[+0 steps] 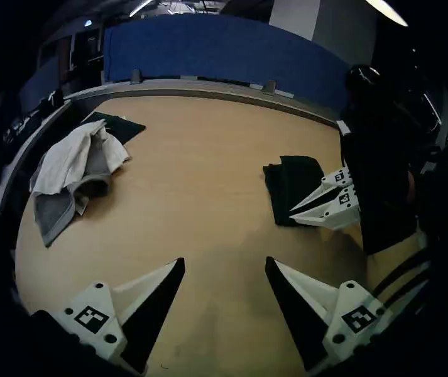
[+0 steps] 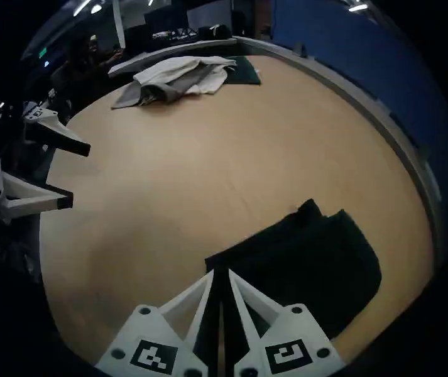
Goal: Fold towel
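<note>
Desk of pale wood with a curved grey rim [image 1: 211, 144] carries all items; a blue fabric partition [image 1: 224, 50] stands along its far edge, at twelve o'clock in the left gripper view.

Second in size is a crumpled heap of white and grey towels [image 1: 73, 169], at ten o'clock in that view and at eleven o'clock in the right gripper view, partly covering a flat dark cloth [image 1: 120, 125].

The task's item, a dark green folded rectangular towel [image 2: 311, 264], lies flat at five o'clock in the right gripper view and at three o'clock in the left gripper view, well apart from the heap. It reads as already doubled over, with one edge ragged.

The left tool [image 1: 224, 261] has its fingers spread wide above bare desk, gripping nothing.

The right tool [image 2: 220, 273] has its fingers drawn close together, tips at the dark green towel's near corner. Whether cloth lies between them cannot be told.

Assessment: a further fold appears pending.

Risks:
- If the right tool has caught one layer alone, a lift would peel the fold open.
- With the left tool well away from the far corner, a one-sided pull could drag or skew the whole towel across the smooth wood.
- Dark cloth in dim light makes the edges hard to judge, so a grip could land off the corner.
</note>
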Motion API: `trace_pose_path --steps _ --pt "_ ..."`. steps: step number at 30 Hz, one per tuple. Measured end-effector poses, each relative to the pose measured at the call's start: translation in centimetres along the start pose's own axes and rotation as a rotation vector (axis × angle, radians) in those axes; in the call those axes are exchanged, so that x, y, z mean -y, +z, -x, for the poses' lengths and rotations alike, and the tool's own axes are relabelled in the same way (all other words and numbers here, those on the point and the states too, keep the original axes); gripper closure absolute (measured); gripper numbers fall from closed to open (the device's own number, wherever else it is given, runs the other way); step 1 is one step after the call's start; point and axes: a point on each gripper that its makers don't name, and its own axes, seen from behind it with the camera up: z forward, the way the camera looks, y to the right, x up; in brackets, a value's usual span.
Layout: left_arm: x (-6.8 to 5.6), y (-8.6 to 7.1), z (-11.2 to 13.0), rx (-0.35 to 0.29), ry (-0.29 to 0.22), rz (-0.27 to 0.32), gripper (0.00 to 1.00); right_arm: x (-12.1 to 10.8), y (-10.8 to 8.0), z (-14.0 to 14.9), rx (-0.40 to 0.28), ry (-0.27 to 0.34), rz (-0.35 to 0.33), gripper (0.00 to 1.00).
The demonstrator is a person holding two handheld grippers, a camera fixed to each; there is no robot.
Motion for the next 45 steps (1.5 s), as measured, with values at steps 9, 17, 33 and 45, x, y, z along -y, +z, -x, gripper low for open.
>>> trace_pose_path --steps 9,17,33,45 --pt "0.1 -0.1 0.0 -0.003 -0.004 0.002 0.05 0.1 -0.2 0.0 0.002 0.002 0.001 0.98" --pt "0.3 -0.2 0.2 -0.001 -0.002 -0.001 0.05 0.4 -1.4 -0.9 -0.037 0.02 -0.005 0.78" --pt "0.5 -0.2 -0.1 -0.003 0.0 -0.004 0.05 -3.4 -7.1 -0.7 -0.143 0.107 0.099 0.33" --pt "0.1 -0.3 -0.6 -0.007 0.015 0.001 0.05 -6.1 -9.5 6.1 -0.093 0.191 0.203 0.12"
